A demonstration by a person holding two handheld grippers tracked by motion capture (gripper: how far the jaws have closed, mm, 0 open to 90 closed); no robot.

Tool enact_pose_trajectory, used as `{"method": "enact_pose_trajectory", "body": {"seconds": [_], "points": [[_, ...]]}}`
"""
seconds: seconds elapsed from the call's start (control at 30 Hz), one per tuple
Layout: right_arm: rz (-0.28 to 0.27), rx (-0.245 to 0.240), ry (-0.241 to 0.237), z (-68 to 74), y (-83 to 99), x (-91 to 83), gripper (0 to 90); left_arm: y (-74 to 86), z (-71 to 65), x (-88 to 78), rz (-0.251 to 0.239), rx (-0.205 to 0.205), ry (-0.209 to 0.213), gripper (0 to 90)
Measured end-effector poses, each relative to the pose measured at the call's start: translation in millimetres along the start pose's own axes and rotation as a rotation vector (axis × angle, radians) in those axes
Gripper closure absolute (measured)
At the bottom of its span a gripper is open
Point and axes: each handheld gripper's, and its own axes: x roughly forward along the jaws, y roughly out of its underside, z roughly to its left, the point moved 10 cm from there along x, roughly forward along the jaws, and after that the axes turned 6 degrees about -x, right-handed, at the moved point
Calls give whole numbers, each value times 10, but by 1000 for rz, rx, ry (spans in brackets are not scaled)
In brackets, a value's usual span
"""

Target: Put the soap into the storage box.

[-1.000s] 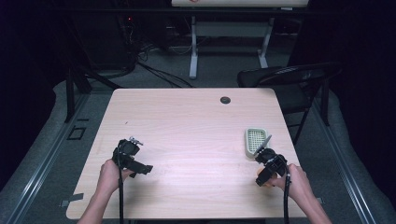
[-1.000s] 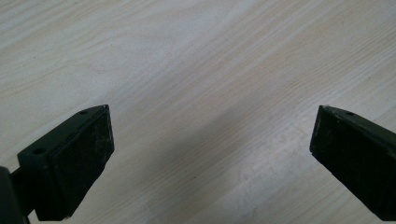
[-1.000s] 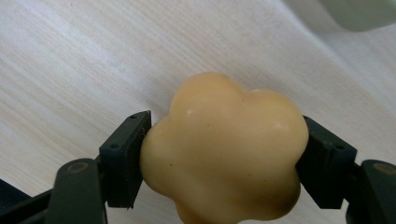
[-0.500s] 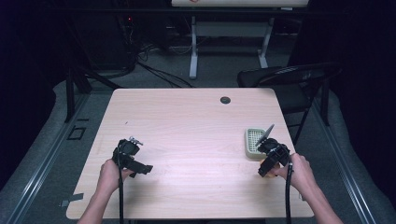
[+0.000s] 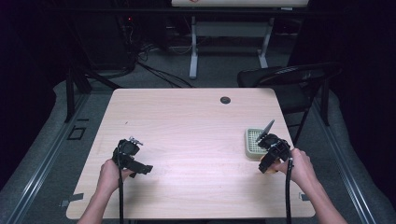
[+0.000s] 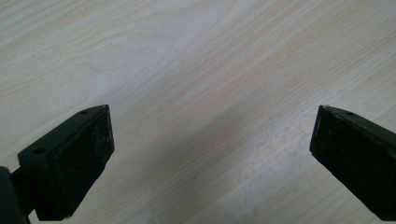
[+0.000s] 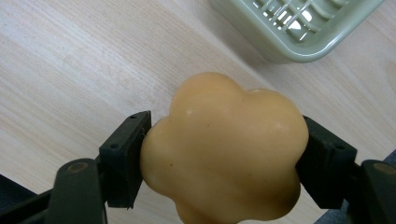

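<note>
Pale wood-grain worktop (image 5: pixel 196 135), dark room behind. Right gripper (image 7: pixel 224 154) jaws clamped on lumpy yellow-orange plastic pepper-like toy (image 7: pixel 224 149), held just beside pale green slatted plastic basket (image 7: pixel 299 28), basket lying ahead. Left gripper (image 6: pixel 210 154) jaws wide open, empty, well apart.

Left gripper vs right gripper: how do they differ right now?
The left gripper has its jaws spread wide over bare table; the right gripper is clamped on a lobed orange soap-like piece. The left sits at the table's near left; the right is beside the green slatted tray. Both are black and hand-held.
</note>
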Motion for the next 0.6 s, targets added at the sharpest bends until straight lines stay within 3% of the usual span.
{"method": "enact_pose_trajectory", "body": {"seconds": [0.03,0.2,0.43,0.47,0.53,0.6], "points": [[-38,29,-3,15,-31,25,268,0,-1,1,0,0,1,0],[-6,8,2,-37,-28,-17,267,1,0,2,1,-1,0,0],[-13,19,2,-73,-72,-45,268,1,-2,4,2,-1,0,0],[-47,43,-5,-57,-101,-25,268,1,0,4,1,-1,0,0],[-10,17,1,-88,-90,-59,268,2,0,4,2,-2,0,0],[-35,34,-2,-85,-119,-46,268,2,-1,4,2,-2,1,0]]}}
